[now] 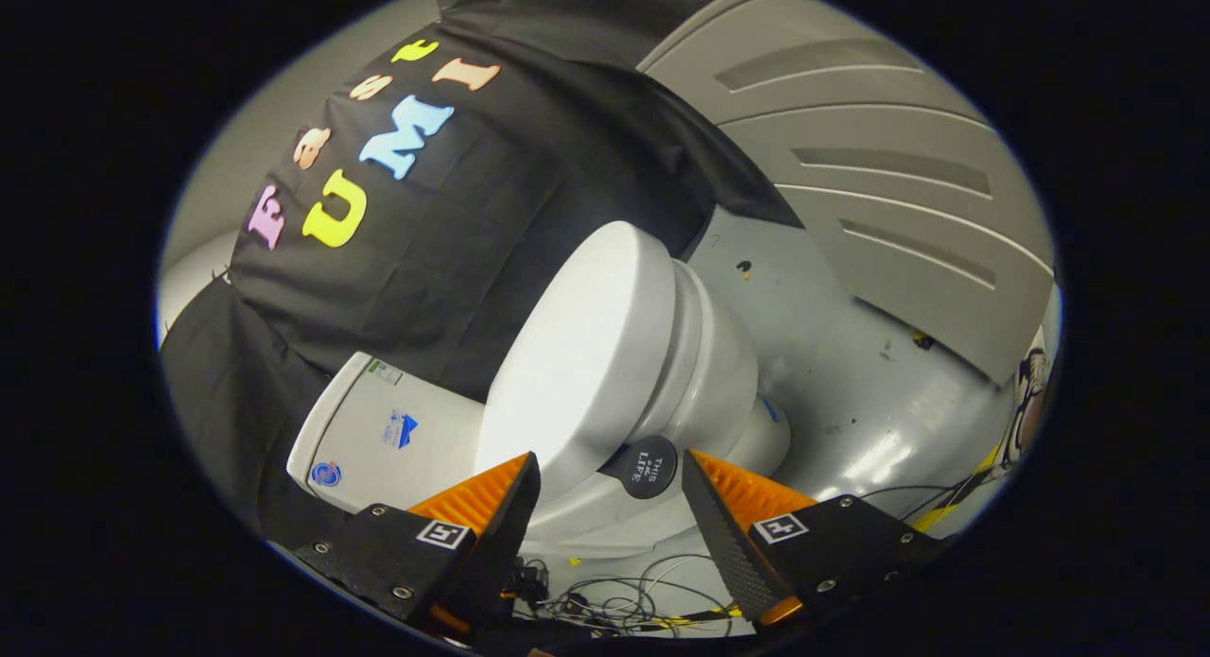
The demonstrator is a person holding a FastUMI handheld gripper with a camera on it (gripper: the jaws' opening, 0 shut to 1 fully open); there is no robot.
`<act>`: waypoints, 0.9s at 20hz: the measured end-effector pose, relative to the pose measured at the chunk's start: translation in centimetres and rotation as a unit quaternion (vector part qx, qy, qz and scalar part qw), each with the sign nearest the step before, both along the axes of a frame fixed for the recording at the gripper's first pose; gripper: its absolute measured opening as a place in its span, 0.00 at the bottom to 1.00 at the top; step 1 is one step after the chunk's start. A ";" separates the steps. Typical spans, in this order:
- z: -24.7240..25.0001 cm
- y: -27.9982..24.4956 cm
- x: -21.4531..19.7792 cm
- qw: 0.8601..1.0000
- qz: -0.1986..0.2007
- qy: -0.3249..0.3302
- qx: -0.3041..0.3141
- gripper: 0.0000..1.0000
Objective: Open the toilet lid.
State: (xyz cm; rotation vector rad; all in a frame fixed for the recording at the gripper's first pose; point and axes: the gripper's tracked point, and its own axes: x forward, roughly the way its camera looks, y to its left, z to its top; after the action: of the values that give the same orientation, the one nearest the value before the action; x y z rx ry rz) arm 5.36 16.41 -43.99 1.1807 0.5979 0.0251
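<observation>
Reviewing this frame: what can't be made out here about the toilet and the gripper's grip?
- Bowl inside: hidden by the lid, gripper view.
- Lid hinge: hidden behind the lid, near the tank.
- Contact: the gripper is open, its fingers either side of the black handle on the lid edge; touching or apart, cannot tell.
- Tank stickers: too small.
- Cables on the floor: partly hidden by the fingers.

White toilet lid (586, 354) shut flat on the seat, beyond the spread tongs (610, 496).

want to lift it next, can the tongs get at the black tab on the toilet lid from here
Probably yes. The tongs are open, and the tab on the lid edge sits just ahead, between the fingers, with nothing in between.
</observation>
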 end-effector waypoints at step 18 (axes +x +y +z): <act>-3.5 1.7 1.5 0.986 -0.059 0.025 0.155 0.13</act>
State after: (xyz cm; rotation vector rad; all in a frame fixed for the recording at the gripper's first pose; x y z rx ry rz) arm 6.82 18.10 -47.53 1.5214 0.5801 -0.0116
